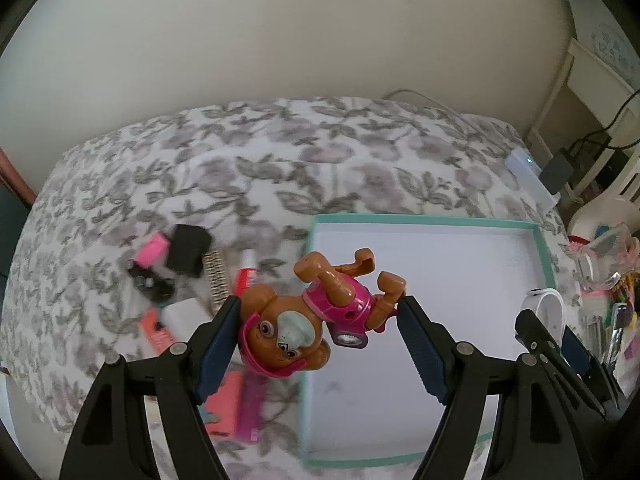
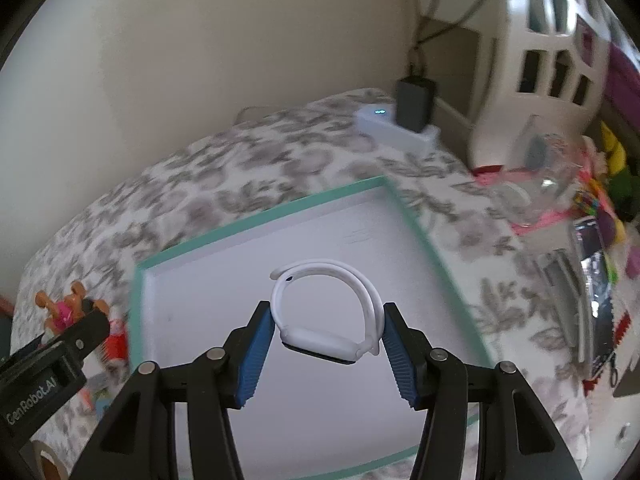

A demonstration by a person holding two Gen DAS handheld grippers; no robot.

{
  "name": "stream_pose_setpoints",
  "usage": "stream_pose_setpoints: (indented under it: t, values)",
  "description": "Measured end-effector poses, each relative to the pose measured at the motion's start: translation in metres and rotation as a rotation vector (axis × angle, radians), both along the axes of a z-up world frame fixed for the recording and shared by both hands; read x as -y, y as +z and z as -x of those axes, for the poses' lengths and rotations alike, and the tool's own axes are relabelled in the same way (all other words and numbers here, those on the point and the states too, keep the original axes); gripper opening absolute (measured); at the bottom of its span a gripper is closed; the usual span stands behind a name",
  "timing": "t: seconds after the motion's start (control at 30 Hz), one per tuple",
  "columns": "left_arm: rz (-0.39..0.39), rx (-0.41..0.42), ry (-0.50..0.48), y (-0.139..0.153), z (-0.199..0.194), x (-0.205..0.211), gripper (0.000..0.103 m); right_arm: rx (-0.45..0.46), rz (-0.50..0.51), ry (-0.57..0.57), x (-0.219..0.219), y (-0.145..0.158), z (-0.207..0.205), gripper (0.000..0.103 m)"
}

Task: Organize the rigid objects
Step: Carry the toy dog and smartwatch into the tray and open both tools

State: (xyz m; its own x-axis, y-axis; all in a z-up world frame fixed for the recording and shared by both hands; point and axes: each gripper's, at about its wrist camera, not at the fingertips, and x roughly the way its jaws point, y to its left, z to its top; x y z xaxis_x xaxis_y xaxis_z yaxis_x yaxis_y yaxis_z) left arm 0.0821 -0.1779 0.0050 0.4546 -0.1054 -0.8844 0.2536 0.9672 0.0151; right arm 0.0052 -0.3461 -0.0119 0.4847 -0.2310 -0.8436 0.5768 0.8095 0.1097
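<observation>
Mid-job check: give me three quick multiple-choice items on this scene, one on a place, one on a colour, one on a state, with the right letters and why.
1. Where is the white wristband?
A. lying on the bedspread
B. held above the box
C. on the shelf

2. What colour is the rim of the box?
A. teal
B. red
C. black

3. What is the left gripper doing?
A. standing open with nothing in it
B. out of sight
C. gripping the toy dog

Key: 1 B, the right gripper has its jaws against the band over the white floor of the box. 2 A, a teal edge frames it. 3 C, the toy dog sits clamped between its jaws.
</observation>
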Motion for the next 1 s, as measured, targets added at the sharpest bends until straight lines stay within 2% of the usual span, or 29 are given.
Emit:
stream_pose_setpoints:
  t: [0.17,0.33,0.67,1.0]
  values:
    - [0.005,-0.014,-0.018,-0.015,-0.004,0.022,0.079,-0.017,0.029,-0.051,0.019,-0.008,0.002,0.057]
    - [0.008,-0.045,-0.026,-0.034,-0.007,0.032,0.079,-0.033,0.041,-0.043,0.019,-0.017,-0.003,0.057]
    - [0.023,-0.095,-0.038,-0.063,-0.008,0.036,0.079,-0.097,0.061,-0.033,0.017,-0.037,-0.007,0.058]
    - [0.017,-0.119,-0.045,-0.074,-0.007,0.035,0.079,-0.137,0.032,-0.04,0.018,-0.051,-0.005,0.058]
